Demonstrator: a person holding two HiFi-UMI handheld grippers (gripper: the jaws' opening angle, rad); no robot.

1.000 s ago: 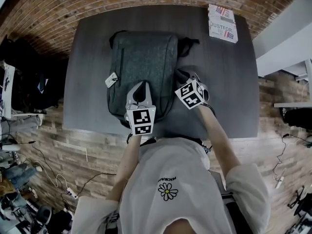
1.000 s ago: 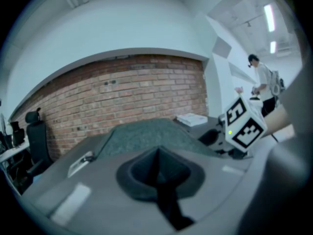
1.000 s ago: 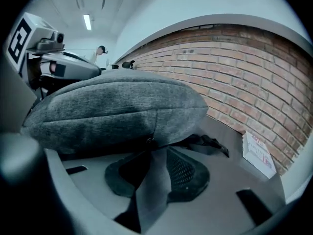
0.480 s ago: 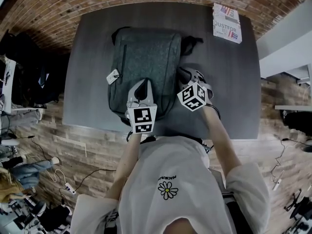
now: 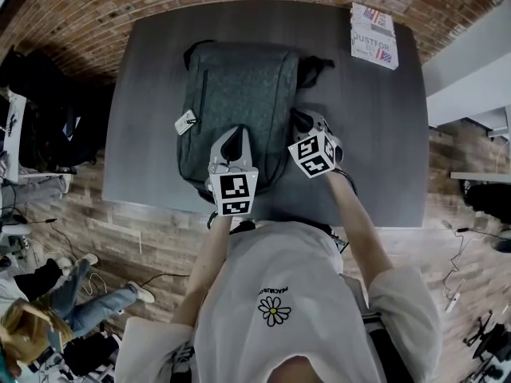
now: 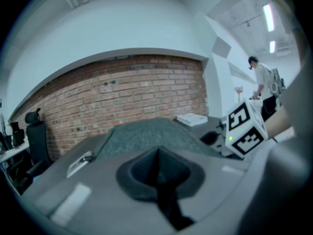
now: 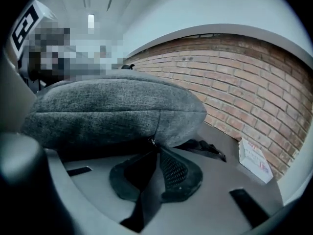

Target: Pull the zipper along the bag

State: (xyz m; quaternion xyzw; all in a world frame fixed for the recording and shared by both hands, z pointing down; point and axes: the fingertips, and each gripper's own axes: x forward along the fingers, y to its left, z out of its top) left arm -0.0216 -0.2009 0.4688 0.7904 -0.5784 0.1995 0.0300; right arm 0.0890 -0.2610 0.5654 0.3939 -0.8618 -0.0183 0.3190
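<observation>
Head view: bag lies flat on table, centre-top of frame. A white tag hangs off its left edge and a strap pokes out at upper right. Book sits in the table's upper-right corner, well apart from the bag. My L gripper rests on the bag's lower middle. My R gripper is at the bag's right edge, just right of frame centre.

R gripper view: R gripper jaws are closed, w/ the tips pinching the small metal zipper at the bag's lower edge, mid-frame. A seam runs up the grey fabric from the zipper. The bag bulges, rounded. Its zip line looks shut where I can see it, so the contents are hidden. The strap lies on the table right of the jaws, and the book is at lower right.

L gripper view: L gripper jaws are fully together, pads meeting low in mid-frame. I can't tell if any fabric is nipped btw them. The bag's grey top rises just beyond the tips, w/ the tag at left and the book right of centre.
</observation>
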